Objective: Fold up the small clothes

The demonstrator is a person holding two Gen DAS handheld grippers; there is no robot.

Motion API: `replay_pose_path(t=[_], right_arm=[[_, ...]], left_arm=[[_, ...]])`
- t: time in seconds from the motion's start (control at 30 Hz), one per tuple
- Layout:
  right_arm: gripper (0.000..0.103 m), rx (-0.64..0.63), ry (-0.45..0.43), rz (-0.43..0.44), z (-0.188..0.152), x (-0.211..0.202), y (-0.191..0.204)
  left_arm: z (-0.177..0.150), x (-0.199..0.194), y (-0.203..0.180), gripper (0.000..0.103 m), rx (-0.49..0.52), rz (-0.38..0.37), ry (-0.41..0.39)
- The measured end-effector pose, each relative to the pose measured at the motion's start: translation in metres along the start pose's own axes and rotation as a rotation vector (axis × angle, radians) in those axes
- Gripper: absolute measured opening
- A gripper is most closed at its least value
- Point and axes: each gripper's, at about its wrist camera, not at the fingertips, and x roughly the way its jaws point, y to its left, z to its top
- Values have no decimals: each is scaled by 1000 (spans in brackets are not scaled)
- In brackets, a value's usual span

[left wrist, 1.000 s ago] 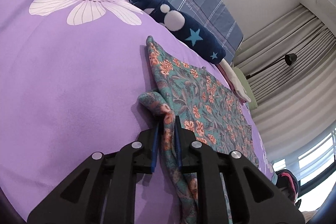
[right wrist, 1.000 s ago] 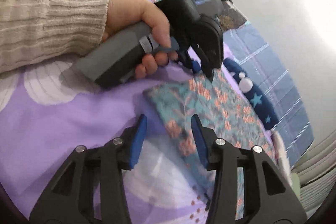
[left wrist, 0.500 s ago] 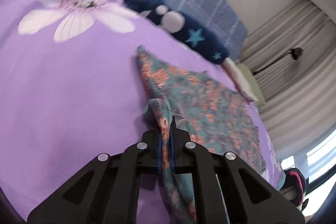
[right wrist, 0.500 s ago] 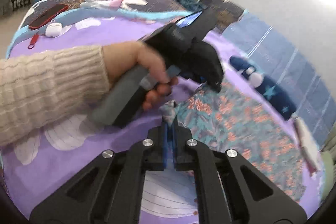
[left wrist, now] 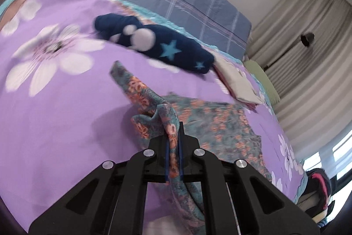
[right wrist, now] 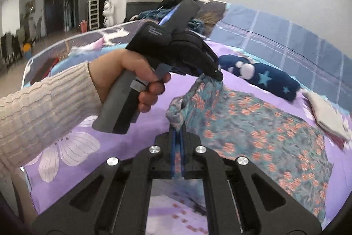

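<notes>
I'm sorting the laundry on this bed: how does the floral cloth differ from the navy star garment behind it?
The floral cloth is teal with orange flowers; the navy star garment is dark blue with light stars and white dots. The floral cloth is spread wide with its near edge lifted, pinched by the left gripper and right gripper; the navy garment lies bundled and untouched. Both sit on the purple bedspread.

We see a bed with a purple flowered sheet [left wrist: 55,116]. On it lie a teal floral garment [left wrist: 220,124], a navy starred bundle [left wrist: 171,52] and pale folded cloth [left wrist: 237,85].
</notes>
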Motion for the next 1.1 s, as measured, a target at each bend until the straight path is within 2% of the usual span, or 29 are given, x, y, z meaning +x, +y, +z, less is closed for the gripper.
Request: replay_pose_path(t=[0.3,0.47,0.63,0.73,0.87,1.03,1.1], right_arm=[[3,207,-69,-95,-22,-55,-91],[3,324,-82,-153,-53,-83,-142],[3,462,-61,-196,-95,-99,-189],[3,565,-38,-208,-124,-106,-216],[3,694,-20,-179,-158,-115,-243],[5,737,4,-168,-181,-115,-253],[12,761,8,-163,-189,-114,-255]], left_arm=[[15,60,-108,5,122,-25,70],[9,104,-168,5,225,-20,127],[-9,155,-220,6,327,28,196],[-19,179,-239,6,347,26,229],[-35,207,-266,6,420,42,271],[-53,232,-280,8,518,136,297],[-55,236,-280,12,521,143,297]])
